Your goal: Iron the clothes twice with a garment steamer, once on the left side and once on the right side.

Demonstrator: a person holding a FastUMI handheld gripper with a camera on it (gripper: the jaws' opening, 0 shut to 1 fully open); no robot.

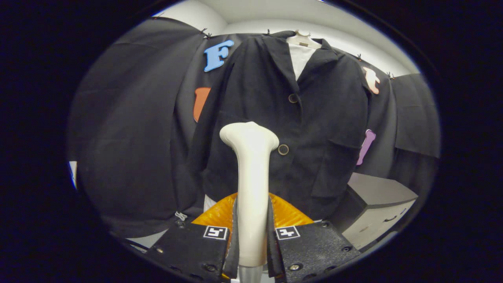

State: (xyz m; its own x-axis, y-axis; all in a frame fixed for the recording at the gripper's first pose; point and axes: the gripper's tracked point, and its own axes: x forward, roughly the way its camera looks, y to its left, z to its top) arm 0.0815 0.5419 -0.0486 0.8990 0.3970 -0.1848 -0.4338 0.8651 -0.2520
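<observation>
I have the gripper [251, 236] clamped on the garment steamer [251, 177], both fingers pressing its white handle at bottom centre. The steamer's head rises to mid-frame, near a button [283, 149] of the dark jacket [275, 129] that hangs across the centre and upper frame. I judge the risks to be the head snagging that button or the front placket, or the handle twisting in my grip and skewing a stroke.

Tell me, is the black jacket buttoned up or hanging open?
Buttoned, it seems: the jacket front panels meet along the buttons, open only at the collar. The gripper is shut on the steamer.
</observation>
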